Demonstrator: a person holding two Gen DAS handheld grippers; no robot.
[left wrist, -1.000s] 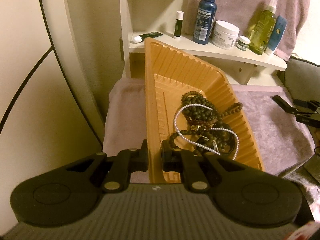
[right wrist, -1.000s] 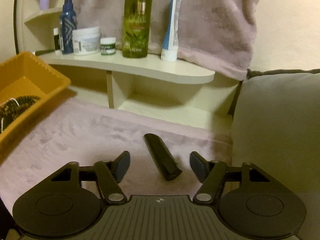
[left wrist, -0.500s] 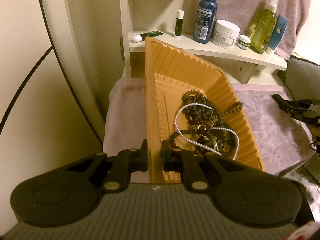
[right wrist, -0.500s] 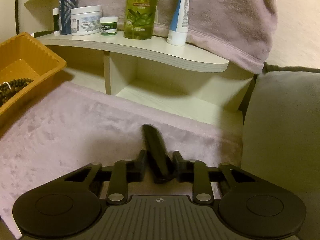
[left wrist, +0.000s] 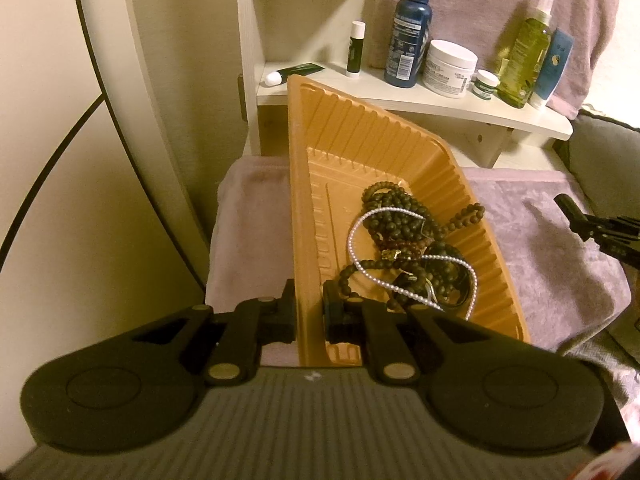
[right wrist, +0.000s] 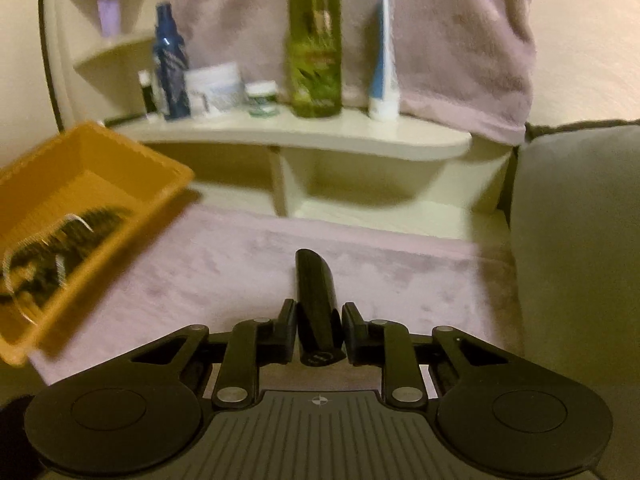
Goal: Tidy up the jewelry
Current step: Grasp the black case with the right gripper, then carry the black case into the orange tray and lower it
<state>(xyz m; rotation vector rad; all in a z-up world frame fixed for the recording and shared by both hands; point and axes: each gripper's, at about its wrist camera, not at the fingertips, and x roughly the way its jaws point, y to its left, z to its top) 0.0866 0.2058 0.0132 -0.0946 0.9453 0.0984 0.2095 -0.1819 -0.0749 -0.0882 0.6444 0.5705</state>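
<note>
The right gripper [right wrist: 319, 316] has closed on the black case [right wrist: 316, 300] and lifted it, while the left gripper [left wrist: 310, 308] still pinches the orange tray [left wrist: 304, 200] rim.

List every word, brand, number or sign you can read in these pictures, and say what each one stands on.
No text can be read for certain.
Blue spray bottle: white label print, too small.
White jar: dark lettering, too small.
Small green-lidded jar: too small.
Green bottle: fine print, unreadable.
Blue tube: a round emblem, no legible words.
Lip balm stick: unreadable.
Right wrist view: all labels blurred.
</note>
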